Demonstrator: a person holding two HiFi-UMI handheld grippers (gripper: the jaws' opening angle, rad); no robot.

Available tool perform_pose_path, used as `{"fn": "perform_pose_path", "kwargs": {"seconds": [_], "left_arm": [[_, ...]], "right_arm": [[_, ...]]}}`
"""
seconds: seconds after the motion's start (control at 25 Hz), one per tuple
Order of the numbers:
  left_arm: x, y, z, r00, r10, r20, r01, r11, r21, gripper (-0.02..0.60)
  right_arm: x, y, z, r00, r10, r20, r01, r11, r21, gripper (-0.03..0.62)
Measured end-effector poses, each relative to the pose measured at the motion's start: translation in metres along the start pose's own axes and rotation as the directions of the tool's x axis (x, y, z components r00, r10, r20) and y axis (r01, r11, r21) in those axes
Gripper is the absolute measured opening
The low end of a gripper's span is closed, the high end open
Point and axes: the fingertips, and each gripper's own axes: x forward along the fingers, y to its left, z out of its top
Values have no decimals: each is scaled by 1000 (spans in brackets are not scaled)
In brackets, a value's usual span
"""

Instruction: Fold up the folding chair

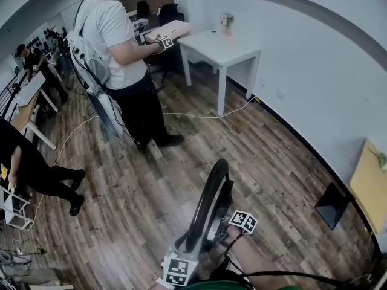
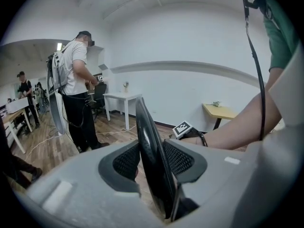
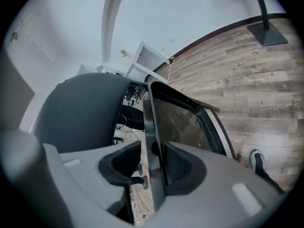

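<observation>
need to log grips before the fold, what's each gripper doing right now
left gripper: closed on the folding chair, on its curved black panel.
right gripper: closed on the folding chair too, on its frame bar.

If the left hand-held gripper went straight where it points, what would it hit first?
The folding chair: its dark rim sits between the jaws of the left hand-held gripper and runs ahead. Beyond seems wooden floor, though depth is unclear.

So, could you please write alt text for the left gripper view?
The left gripper clamps the black edge of the folding chair. Behind, a person in a white shirt stands near a white table.
</observation>
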Motion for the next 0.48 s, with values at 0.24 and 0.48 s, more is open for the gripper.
{"fn": "perform_pose_path", "kwargs": {"seconds": [0.24, 0.48], "left_arm": [[0, 0, 0, 1000, -10, 28, 10, 1000, -14, 173], [-6, 17, -6, 1000, -14, 19, 15, 999, -38, 173]], "right_arm": [[-40, 3, 12, 997, -15, 80, 20, 998, -60, 152], [-118, 56, 31, 977, 87, 192, -46, 977, -208, 106]]}}
